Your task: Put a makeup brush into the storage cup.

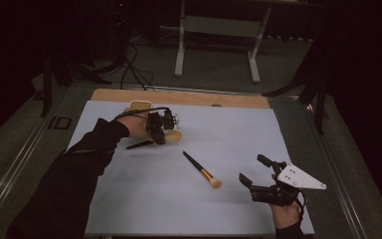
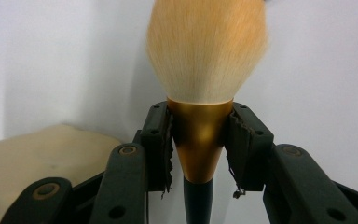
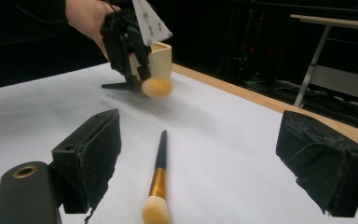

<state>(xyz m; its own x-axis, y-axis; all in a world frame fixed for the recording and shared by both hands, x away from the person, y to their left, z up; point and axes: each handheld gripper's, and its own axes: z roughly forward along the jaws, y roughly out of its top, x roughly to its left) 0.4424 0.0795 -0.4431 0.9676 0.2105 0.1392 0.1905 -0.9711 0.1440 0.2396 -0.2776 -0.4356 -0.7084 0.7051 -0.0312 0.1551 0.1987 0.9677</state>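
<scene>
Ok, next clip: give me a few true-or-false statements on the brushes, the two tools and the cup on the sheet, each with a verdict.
1. The left tool is clamped on the gold ferrule of a big brush. True.
2. The right tool holds the small brush. False: its jaws stand wide apart with nothing between them, and that brush lies on the sheet.
3. The small brush lies between the two tools in the high view. True.
4. The big brush stands in the cup. False: it is in the left tool's jaws, in front of the cup.
5. The small brush's bristles point toward the cup. False: they point toward the person's side, handle toward the far edge.
</scene>
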